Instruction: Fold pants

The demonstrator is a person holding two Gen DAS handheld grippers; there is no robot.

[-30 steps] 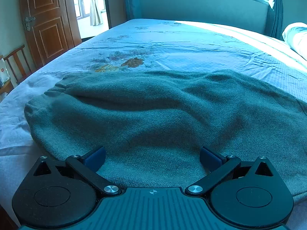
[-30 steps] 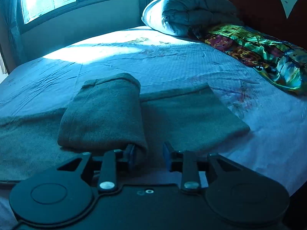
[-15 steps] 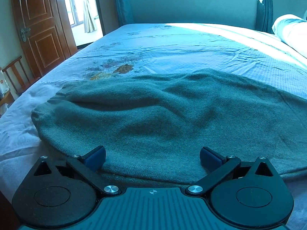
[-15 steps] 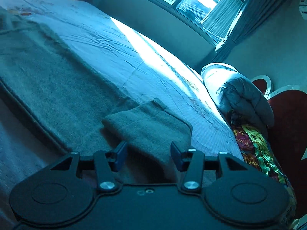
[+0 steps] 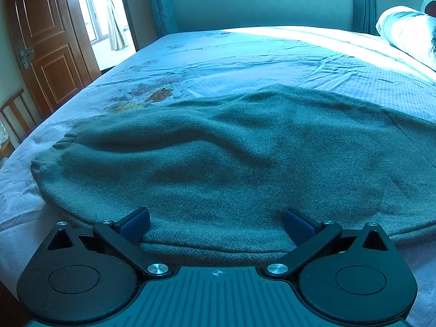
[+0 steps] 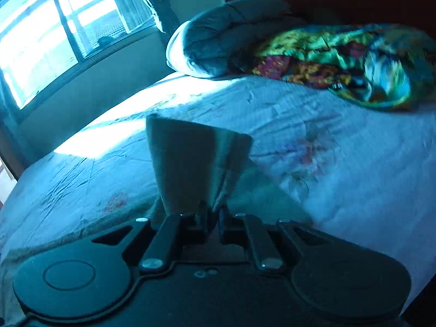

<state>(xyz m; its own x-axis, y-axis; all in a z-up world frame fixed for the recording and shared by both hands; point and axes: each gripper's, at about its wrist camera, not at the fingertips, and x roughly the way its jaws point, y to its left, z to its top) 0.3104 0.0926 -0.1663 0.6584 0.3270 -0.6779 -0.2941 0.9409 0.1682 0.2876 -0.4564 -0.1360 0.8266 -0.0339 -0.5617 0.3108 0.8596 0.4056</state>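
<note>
Pants [image 5: 245, 163] of thick grey-green fleece lie spread across the near part of the pale floral bedsheet [image 5: 245, 60], their gathered waistband or cuff end bunched at the left, close to the mattress edge. From the look of the nap the cloth is soft, limp and fairly weighty for a garment; it should drape and sag rather than hold a crease, and it ought not to slip from a firm pinch. Best holds are hems and corners, where several layers can be caught together.

The left gripper [image 5: 216, 224] rests low at the near edge of the fabric, its blue-padded jaws spread wide with cloth between them but nothing pinched. The right gripper [image 6: 211, 215] is clenched on a bunched fold of the same pants [image 6: 196, 163], raised so that the leg end stands up in a fan above the sheet; this view is blurred, so I judge rather than see that both leg layers are caught.

Room for carrying the fold is generous: the far half of the bed is bare, sunlit sheet. On the right, a rolled grey-white duvet [image 6: 218, 41] and a bright multicoloured quilt [image 6: 354, 62] lie near the headboard, well apart from the lifted cloth. On the left, a brown panelled wooden door [image 5: 46, 43] stands beyond the mattress edge.
</note>
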